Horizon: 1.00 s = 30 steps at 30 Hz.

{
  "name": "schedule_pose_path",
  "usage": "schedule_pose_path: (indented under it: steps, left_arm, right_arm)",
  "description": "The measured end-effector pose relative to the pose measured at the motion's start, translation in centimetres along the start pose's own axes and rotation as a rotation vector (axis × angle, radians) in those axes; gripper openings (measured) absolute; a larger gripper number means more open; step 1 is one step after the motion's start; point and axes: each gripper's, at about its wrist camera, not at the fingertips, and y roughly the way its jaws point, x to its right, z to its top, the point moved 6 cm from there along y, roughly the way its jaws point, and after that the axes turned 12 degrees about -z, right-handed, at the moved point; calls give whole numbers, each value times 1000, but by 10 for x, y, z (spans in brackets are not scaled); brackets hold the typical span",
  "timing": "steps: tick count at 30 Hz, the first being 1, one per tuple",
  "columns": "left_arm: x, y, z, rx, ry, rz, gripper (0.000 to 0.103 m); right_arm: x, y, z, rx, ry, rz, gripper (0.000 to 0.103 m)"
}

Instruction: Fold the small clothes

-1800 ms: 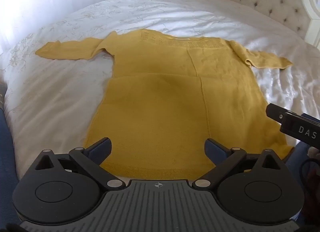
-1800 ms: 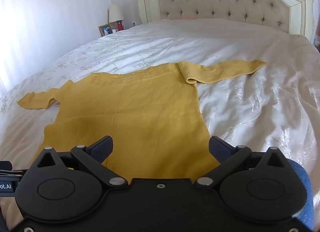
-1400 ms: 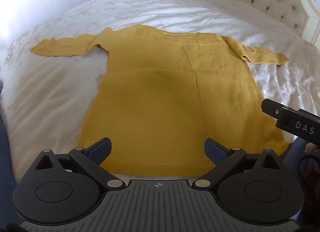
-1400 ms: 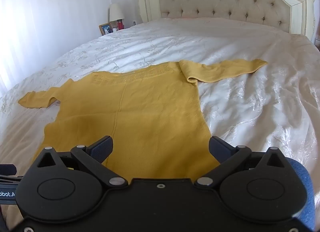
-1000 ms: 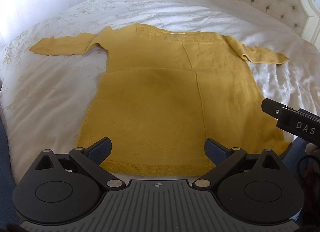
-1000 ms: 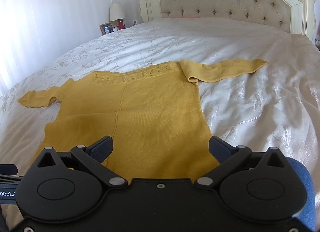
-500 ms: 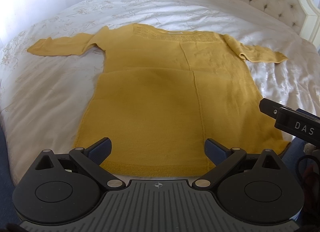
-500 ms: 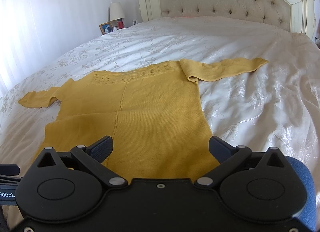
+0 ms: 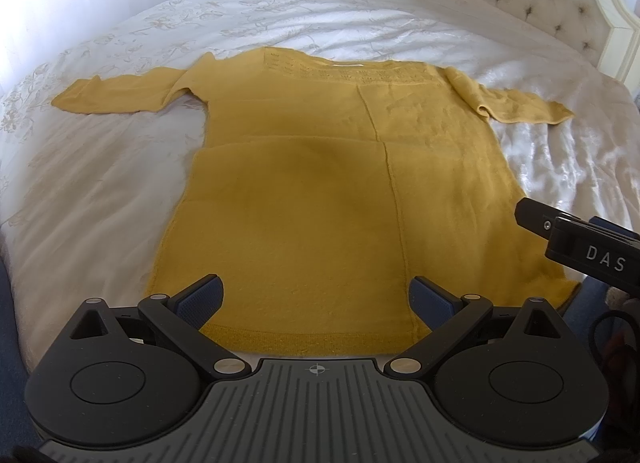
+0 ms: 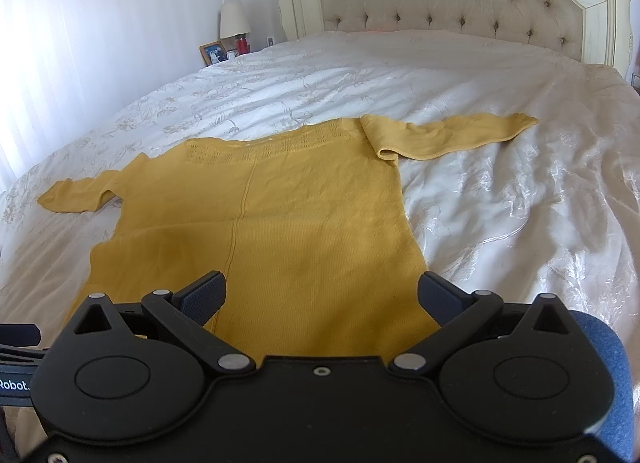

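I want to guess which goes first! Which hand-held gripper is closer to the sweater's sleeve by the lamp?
Left. The left hand-held gripper sits toward that sleeve; the right hand-held gripper sits toward the opposite side.

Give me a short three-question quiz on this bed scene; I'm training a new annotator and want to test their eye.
1. True or false: the mustard-yellow knitted sweater lies spread flat on the white embroidered bedspread, both sleeves stretched outwards.
2. Multiple choice: the left tool is (A) shut on the hem, (B) open and holding nothing, (C) shut on a sleeve.
3. Fill in: in the right wrist view, the right tool is open above the sweater's ____ edge.

Key: 1 true; 2 B; 3 bottom (hem).
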Motion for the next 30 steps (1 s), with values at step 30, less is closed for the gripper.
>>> schedule_pose_path:
  steps: [30]
  left_arm:
    - [-41,15,3,18,-138,-144,81]
  right_arm:
    - [-9,11,-4,-74,-37,49,102]
